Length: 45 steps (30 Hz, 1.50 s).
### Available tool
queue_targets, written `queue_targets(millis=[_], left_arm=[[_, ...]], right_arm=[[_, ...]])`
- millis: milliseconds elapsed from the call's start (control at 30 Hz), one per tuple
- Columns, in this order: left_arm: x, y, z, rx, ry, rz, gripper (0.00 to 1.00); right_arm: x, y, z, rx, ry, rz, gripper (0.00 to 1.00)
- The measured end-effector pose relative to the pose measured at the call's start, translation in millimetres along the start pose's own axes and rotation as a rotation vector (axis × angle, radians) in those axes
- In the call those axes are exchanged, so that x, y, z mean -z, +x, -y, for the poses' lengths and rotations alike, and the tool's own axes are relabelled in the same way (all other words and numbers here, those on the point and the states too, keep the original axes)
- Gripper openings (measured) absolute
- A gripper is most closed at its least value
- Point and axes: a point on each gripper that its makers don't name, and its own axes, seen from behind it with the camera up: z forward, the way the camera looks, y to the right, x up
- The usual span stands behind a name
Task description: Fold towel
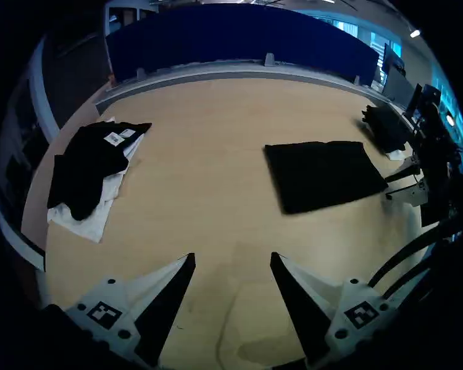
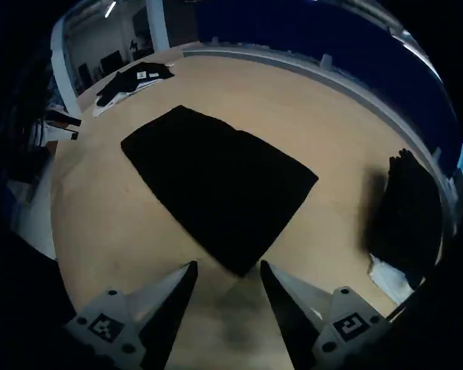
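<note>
A black towel [image 1: 327,172] lies flat as a folded rectangle on the wooden table [image 1: 213,160]. In the right gripper view the same towel [image 2: 216,182] spreads diagonally, its near corner just ahead of my right gripper [image 2: 228,266], which is open and holds nothing. My left gripper [image 1: 231,259] is open too, hovering over bare table well short of the towel, which lies ahead to its right. In the left gripper view the right gripper [image 1: 410,182] appears beside the towel's right edge.
A heap of black and white cloths [image 1: 92,169] sits at the table's left side, seen also far off as a cloth heap [image 2: 133,79]. A stack of folded black towels [image 2: 410,216] rests at the right, the same stack [image 1: 386,126]. A blue partition [image 1: 244,34] backs the table.
</note>
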Motion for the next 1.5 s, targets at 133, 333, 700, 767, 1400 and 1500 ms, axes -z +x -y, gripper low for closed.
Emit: queue_targets(millis=[133, 333, 700, 767, 1400, 1500], left_arm=[[5.5, -8.3, 5.7, 0.030, 0.011, 0.003, 0.90], [11.6, -17.5, 10.7, 0.047, 0.019, 0.012, 0.90], [12.6, -20.4, 12.7, 0.051, 0.020, 0.015, 0.90], [12.1, -20.9, 12.4, 0.050, 0.019, 0.015, 0.90], [16.6, -16.2, 19.1, 0.064, 0.019, -0.002, 0.90], [18.2, -14.5, 19.9, 0.078, 0.018, -0.014, 0.90]], right_arm=[[-1.4, -3.7, 0.2, 0.016, 0.007, 0.017, 0.50], [-0.7, -3.5, -4.1, 0.018, -0.004, 0.016, 0.25], [2.1, -4.0, -8.1, 0.023, -0.024, 0.022, 0.04], [3.2, -1.7, -8.4, 0.020, -0.023, 0.019, 0.03], [42.1, 92.7, -1.3, 0.103, -0.035, -0.094, 0.03], [46.3, 115.0, 4.6, 0.137, -0.026, -0.109, 0.03]])
